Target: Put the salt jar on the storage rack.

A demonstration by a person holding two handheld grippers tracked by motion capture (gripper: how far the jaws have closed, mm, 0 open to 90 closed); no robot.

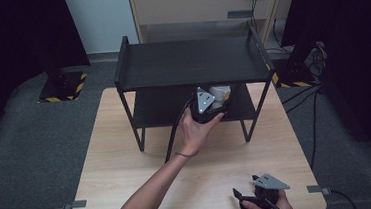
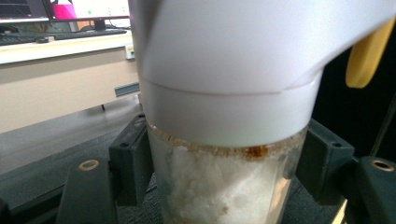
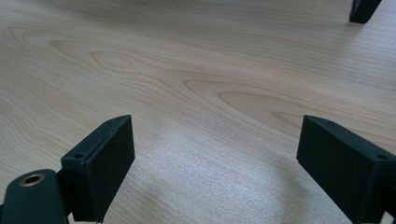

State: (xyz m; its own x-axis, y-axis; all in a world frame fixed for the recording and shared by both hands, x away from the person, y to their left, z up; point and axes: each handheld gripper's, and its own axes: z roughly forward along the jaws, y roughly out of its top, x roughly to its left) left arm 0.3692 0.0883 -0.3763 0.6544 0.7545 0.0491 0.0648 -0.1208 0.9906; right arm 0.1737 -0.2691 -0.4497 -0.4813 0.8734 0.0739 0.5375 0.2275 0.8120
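Jar (image 2: 219,186), white-capped, stood clamped in left gripper (image 1: 213,107) at rack's (image 1: 190,64) lower shelf, surface's 12 o'clock. Right gripper (image 3: 215,163) idled at 5 o'clock, fingers spread, empty. Risk: cap clipping top shelf, tipping jar.

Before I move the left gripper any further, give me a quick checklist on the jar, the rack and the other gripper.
1. Left gripper jaws closed on the clear jar with a white cap: ok.
2. Jar upright: ok.
3. Jar at the lower tier of the black metal two-tier rack: ok.
4. Jar bottom resting on the shelf: cannot tell.
5. Right gripper open, holding nothing, over the light wooden table: ok.
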